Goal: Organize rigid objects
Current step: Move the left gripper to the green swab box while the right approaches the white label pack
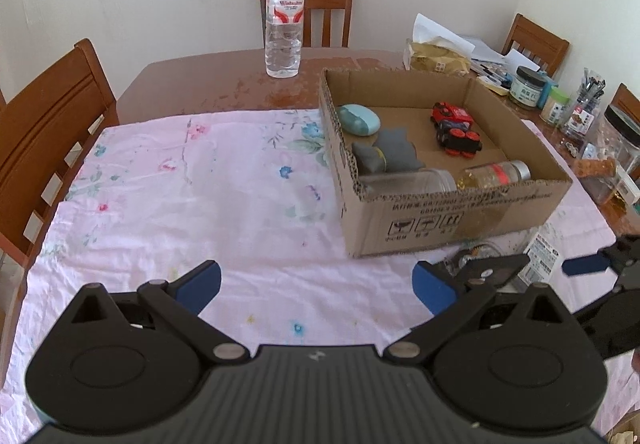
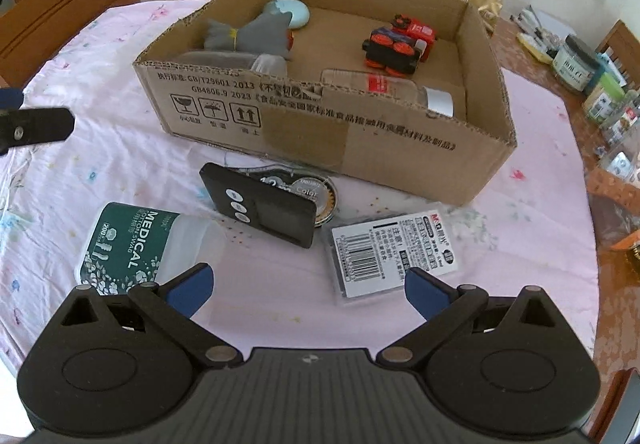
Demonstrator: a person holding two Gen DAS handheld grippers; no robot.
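In front of my right tongs (image 2: 308,290) lie the loose things on the pink flowered cloth (image 2: 120,164): a swab box (image 2: 132,244) labelled "MEDICAL" on its side to the left, a flat black device (image 2: 264,204) with three pale buttons in the middle, and a clear flat case (image 2: 392,248) with a barcode label to the right. The black device leans over a round transparent tape dispenser (image 2: 320,200), which sits just beside the near wall of the cardboard box (image 2: 360,136). My right tongs are spread wide and grasp nothing; their blue pads hang above the cloth, the left pad over the edge of the swab box, the right pad at the corner of the clear case.

Inside the cardboard box I see a pale blue oval case (image 1: 358,118) in the far left corner, a grey cloth pouch (image 1: 386,154) next to it, a red and black toy train (image 1: 454,128) toward the back right, and two clear jars (image 1: 452,178) lying on their sides along the near wall.

My left tongs (image 1: 318,286) are likewise released, empty, over bare cloth to the left of the box. A water bottle (image 1: 284,18) stands upright on the worktop (image 1: 240,80) beyond the cloth, with wooden chairs (image 1: 48,116) around.
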